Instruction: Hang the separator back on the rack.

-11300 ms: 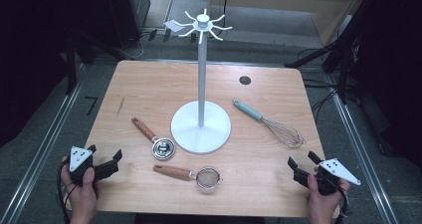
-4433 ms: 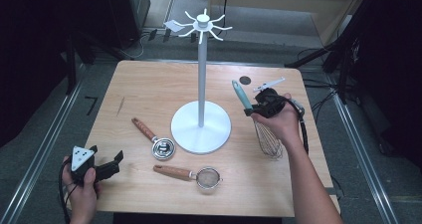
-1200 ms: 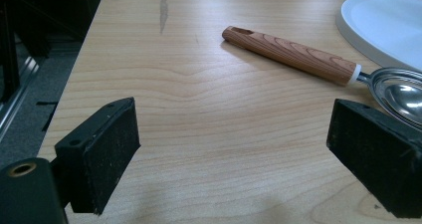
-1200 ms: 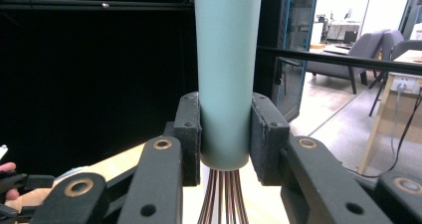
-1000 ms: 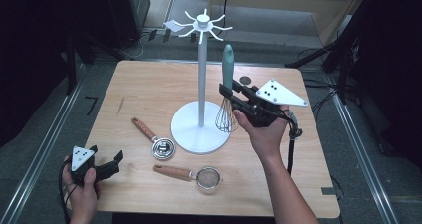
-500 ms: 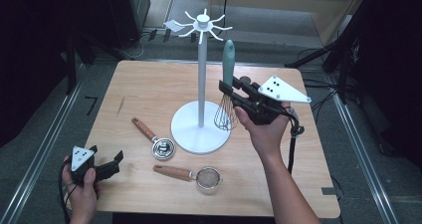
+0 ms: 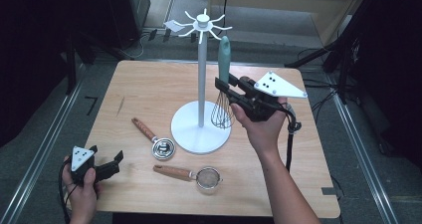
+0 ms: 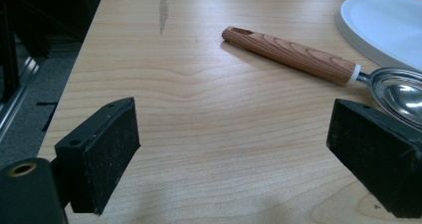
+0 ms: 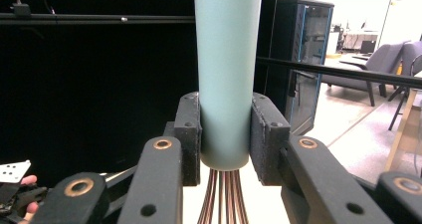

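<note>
Wooden boards of the counter [image 7: 149, 89] run under everything, and nearest the person the left tongs [image 7: 110, 165] sit low at the near left corner, spread wide with nothing between the pads, as the left gripper view shows. Just beyond them lie a small strainer [image 7: 208, 177] and a measuring spoon [image 7: 162, 148], both with wooden handles, flat on the counter and untouched.

Farther in, the right tongs [image 7: 225, 86] are pinching a whisk [image 7: 223, 79] by the lower end of its handle, right where the wires come out; the right gripper view has both pads pressed against the handle's sides. That whisk is held upright in the air beside the pole of the white hanging rack [image 7: 201, 74], wires down over the rack's round base, handle tip up near the hooks at the top.

By my reading the step in hand is lifting the whisk to hang it. The next move calls for raising it further and steering the handle's tip onto one of the rack's prongs; whether the tip has a hole or loop I cannot tell.

The whisk has a smooth, pale teal handle, tapering slightly, and thin copper-toned wires forming a narrow balloon.
</note>
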Available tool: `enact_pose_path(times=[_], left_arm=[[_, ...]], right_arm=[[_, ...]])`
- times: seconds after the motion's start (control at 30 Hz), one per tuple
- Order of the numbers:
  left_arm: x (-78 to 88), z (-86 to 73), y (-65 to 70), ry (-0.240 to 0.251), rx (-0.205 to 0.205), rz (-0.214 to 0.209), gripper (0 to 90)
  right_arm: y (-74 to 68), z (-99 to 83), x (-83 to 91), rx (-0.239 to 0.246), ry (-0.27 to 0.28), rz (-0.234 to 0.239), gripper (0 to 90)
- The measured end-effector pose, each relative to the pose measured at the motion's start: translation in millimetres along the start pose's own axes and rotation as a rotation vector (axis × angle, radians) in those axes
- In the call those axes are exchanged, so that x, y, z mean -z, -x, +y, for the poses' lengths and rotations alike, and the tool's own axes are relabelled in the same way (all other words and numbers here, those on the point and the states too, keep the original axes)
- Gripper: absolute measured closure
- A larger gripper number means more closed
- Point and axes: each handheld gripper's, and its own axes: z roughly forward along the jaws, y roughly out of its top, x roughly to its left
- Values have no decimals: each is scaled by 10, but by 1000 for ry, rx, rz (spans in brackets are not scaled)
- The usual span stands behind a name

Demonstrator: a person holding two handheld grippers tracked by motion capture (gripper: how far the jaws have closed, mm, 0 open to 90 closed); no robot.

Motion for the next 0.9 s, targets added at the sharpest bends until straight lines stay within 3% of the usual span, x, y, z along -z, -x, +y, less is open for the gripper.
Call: enact_pose_path(times=[0.4, 0.9], left_arm=[[0, 0, 4, 0, -5, 3, 64], [1, 0, 2, -1, -5, 1, 64]], right_arm=[[0, 68, -39, -16, -10, 27, 711], [42, 26, -137, -47, -23, 50, 711]])
